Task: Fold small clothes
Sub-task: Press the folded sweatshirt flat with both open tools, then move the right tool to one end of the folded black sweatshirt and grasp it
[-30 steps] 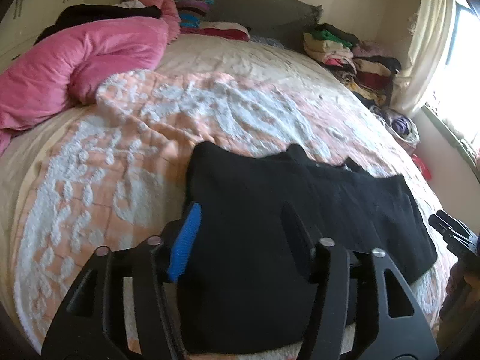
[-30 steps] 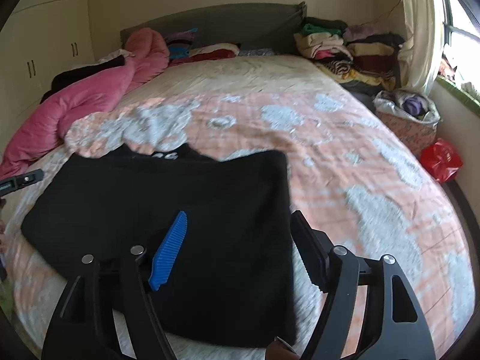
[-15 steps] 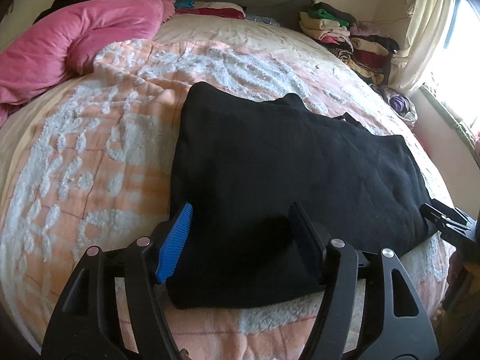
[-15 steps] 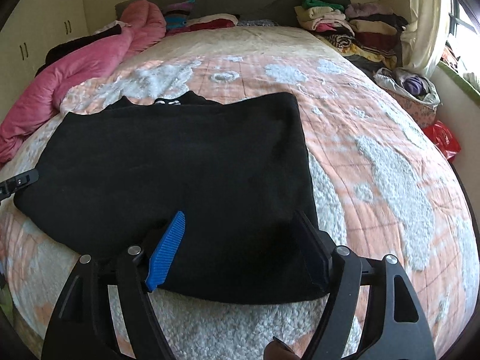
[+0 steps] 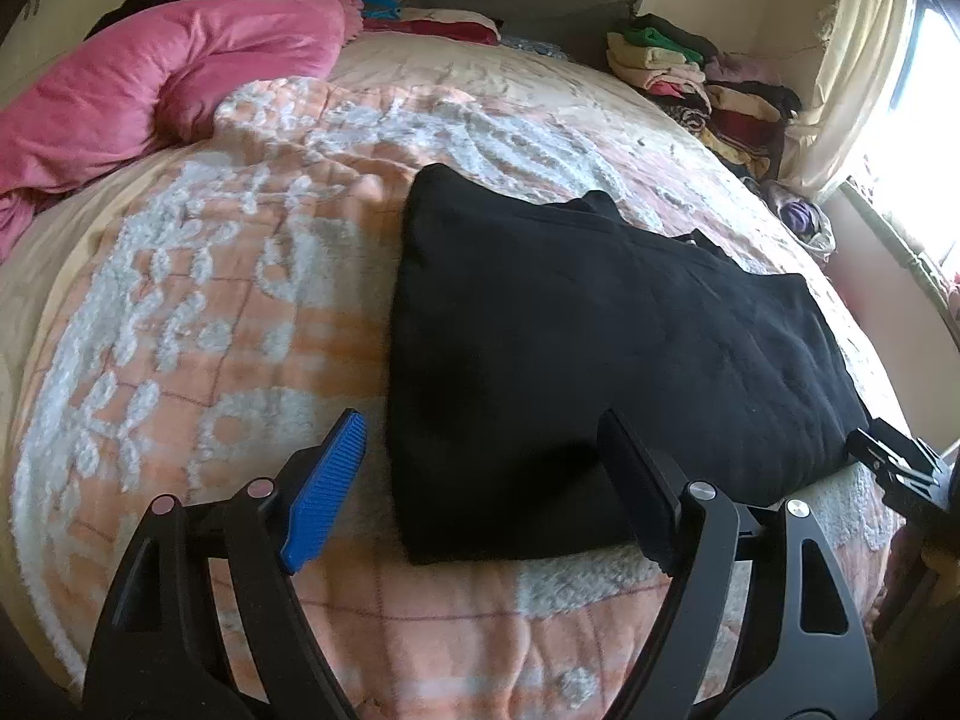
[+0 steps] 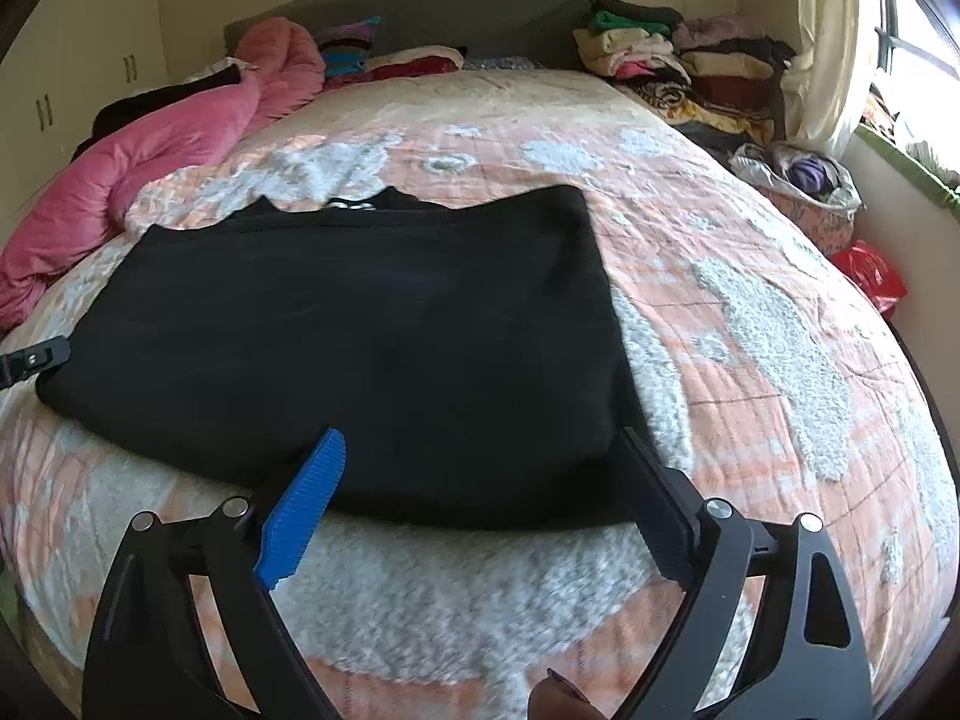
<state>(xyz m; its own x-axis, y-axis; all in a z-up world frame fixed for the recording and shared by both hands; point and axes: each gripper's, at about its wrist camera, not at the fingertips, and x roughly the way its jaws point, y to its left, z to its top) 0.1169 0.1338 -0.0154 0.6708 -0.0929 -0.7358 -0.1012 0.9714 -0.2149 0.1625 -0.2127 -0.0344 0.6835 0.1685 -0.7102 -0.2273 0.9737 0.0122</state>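
Nearest to us, our left tool (image 5: 480, 474) has its jaws spreading apart, the blue ribbed pad over the bedspread (image 5: 180, 324) and the black pad over the near left corner of the black garment (image 5: 576, 348); that corner lies between the jaws, but neither pad presses on it. Our right tool (image 6: 486, 480) has its jaws spreading too, set wide, with the garment's near right corner between them and no pad squeezing the cloth. In the left wrist view the tip of the right tool shows at the right edge, just beside the garment's near hem.

The black garment lies flat on the peach and white bedspread, folded into a broad rectangle across the near half of the bed. Its far edge shows a neckline peeking out from under the folded layer.

Further back on the left, a pink duvet (image 5: 150, 78) is bunched along the side of the bed, with a dark piece of clothing on top of it. At the head of the bed stands a grey headboard (image 6: 432, 12), with a few coloured clothes lying against it. To the far right, a stack of folded clothes (image 6: 678, 66) sits by the curtain (image 6: 822, 42) and window, and a red bag (image 6: 876, 276) lies beside the bed.
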